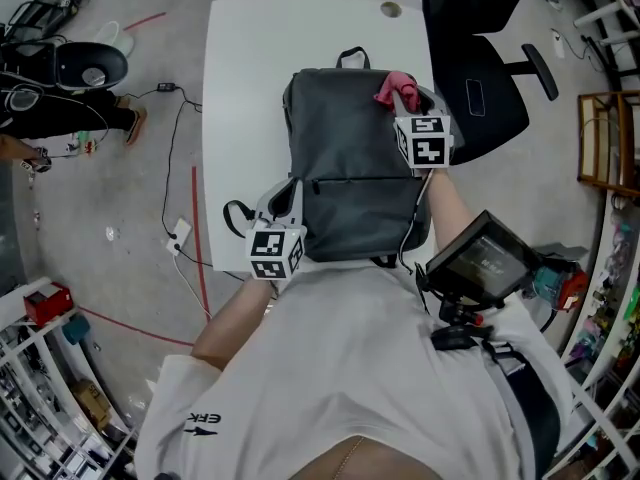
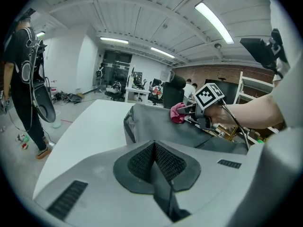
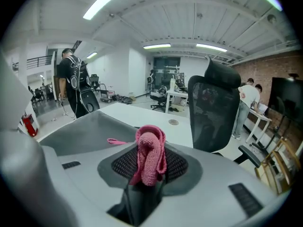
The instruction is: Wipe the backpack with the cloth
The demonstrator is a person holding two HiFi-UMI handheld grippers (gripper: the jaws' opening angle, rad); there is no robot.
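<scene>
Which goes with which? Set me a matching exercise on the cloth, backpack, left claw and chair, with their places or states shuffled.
Things:
1. cloth
2. backpack
3. left claw
4. office chair

Places or states:
A. lying flat on the white table
B. shut, with nothing in it
C. standing off the table's far right side
D. clamped in the right claw

Pairs: 1-D, 2-A, 3-B, 4-C
</scene>
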